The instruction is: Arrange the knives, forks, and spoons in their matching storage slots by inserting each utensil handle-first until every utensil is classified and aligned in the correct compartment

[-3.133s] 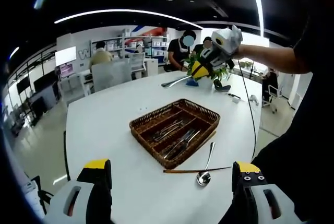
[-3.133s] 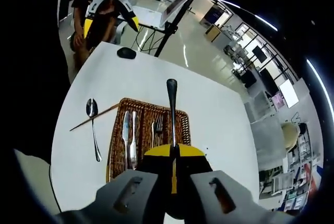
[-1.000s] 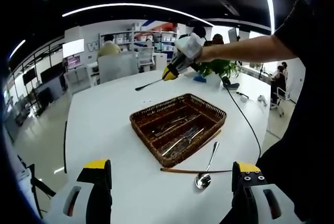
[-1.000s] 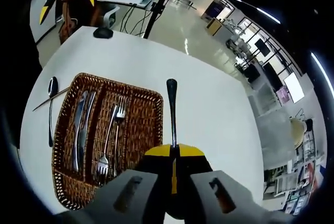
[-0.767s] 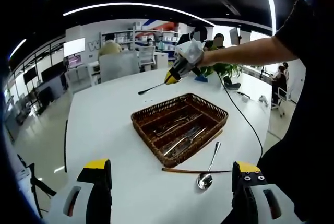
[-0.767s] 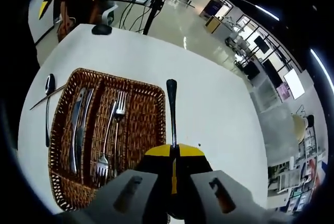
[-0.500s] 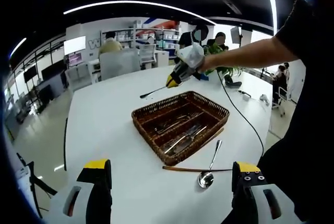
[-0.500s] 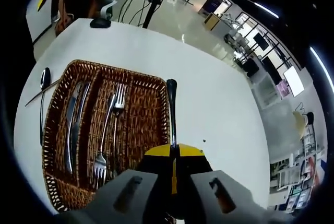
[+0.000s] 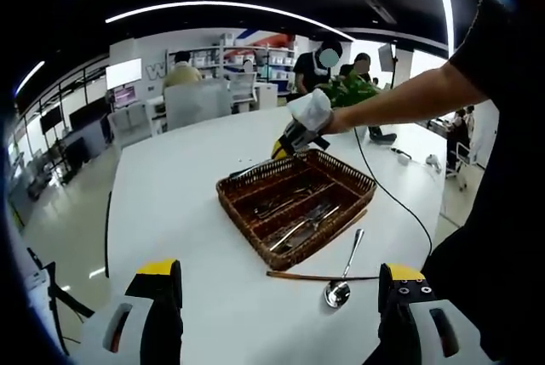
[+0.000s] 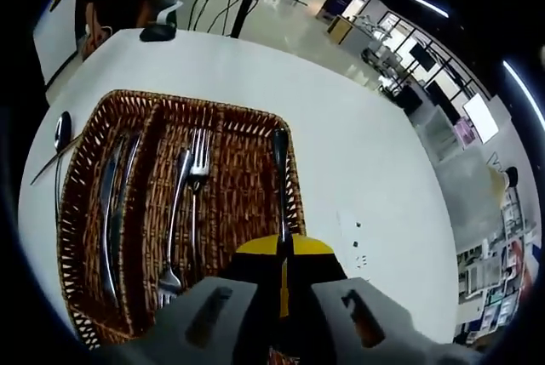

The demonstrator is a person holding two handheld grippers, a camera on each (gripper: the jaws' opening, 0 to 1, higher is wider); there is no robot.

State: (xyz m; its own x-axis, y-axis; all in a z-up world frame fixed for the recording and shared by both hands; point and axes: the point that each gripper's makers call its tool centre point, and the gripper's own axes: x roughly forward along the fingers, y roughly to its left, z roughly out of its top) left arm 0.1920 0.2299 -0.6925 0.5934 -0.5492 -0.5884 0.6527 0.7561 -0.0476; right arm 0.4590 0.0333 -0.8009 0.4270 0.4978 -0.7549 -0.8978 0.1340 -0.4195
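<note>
A brown wicker basket (image 10: 213,106) with three long slots sits on the white table (image 9: 170,212). Knives (image 10: 106,212) fill its left slot and forks (image 10: 183,199) the middle one. My right gripper (image 10: 283,248) is shut on a silver utensil (image 10: 280,182); the handle end points forward, low over the bare right slot, and the head is hidden between the jaws. In the left gripper view the right gripper (image 9: 285,145), in a gloved hand, hangs over the basket's (image 9: 252,233) far corner. My left gripper (image 9: 279,273) stands open near the table's front edge, holding nothing.
A spoon (image 9: 342,273) lies on the table beside the basket, with a thin wooden stick (image 9: 306,277) crossing it. That spoon (image 10: 60,148) shows again in the right gripper view. A black mouse (image 10: 158,32) lies at the table's edge. People, chairs and shelves stand beyond the table.
My right gripper has come down and across with the utensil, from beside the basket to low over its right slot. The left gripper has held still and open.
</note>
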